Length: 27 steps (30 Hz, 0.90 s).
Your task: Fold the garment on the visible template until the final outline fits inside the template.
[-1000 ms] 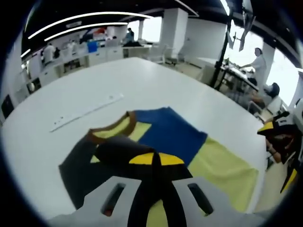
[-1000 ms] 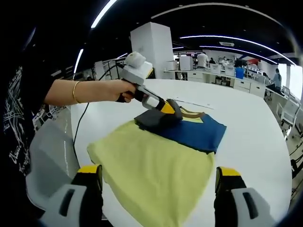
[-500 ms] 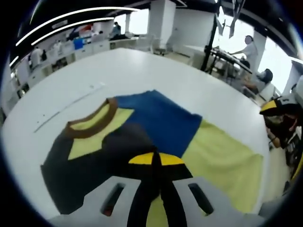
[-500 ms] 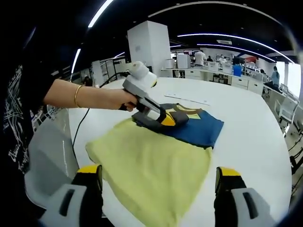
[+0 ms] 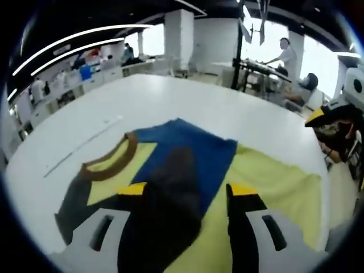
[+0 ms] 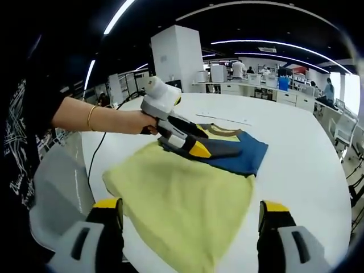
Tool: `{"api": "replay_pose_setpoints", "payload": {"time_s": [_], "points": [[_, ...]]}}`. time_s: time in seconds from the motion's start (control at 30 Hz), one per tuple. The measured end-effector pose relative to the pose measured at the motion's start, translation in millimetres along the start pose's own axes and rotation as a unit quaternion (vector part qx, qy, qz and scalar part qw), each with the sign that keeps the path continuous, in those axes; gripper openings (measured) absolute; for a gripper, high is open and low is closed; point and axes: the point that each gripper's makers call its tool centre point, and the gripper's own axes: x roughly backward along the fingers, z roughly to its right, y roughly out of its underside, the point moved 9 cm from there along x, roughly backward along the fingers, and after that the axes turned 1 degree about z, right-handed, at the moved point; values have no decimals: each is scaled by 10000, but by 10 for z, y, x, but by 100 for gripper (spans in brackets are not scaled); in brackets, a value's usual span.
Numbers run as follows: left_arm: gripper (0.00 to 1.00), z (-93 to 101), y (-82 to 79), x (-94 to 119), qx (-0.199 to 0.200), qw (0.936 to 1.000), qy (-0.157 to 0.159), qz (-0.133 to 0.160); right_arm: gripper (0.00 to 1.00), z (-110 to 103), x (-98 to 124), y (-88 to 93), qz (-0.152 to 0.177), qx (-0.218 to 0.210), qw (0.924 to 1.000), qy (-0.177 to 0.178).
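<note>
With both the left gripper (image 6: 193,149) and right gripper (image 6: 190,219) spread and empty, the soft, limp yellow-blue-and-charcoal T-shirt (image 6: 187,187) at frame centre looks best pinched at a hem corner.

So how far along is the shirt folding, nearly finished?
Only started, I'd say. Done: one dark sleeve lies folded in over the blue chest of the T-shirt. In hand: the left hand-held gripper stands open over that sleeve, and the right hand-held gripper hangs open above the yellow lower half. Left: the yellow part is spread flat on the white table. I can't make out a template outline.
</note>
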Motion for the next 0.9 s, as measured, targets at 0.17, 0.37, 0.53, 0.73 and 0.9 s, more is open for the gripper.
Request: {"api": "replay_pose_setpoints", "payload": {"time_s": [0.17, 0.37, 0.53, 0.73, 0.9], "points": [[57, -105, -9, -58, 650, 9978, 28, 159, 100, 8, 1, 12, -26, -22, 10000, 24], [44, -166, 29, -191, 842, 9964, -20, 34, 100, 49, 34, 49, -43, -91, 9999, 107], [34, -197, 81, -278, 1000, 9949, -61, -136, 100, 74, 37, 68, -68, -122, 9998, 155], [21, -234, 109, -335, 1132, 9933, -137, -198, 100, 81, 9, 83, -92, -110, 9997, 175], [0, -246, 130, -343, 1077, 9940, -79, -199, 100, 82, 2, 100, -115, -118, 9997, 186]]}}
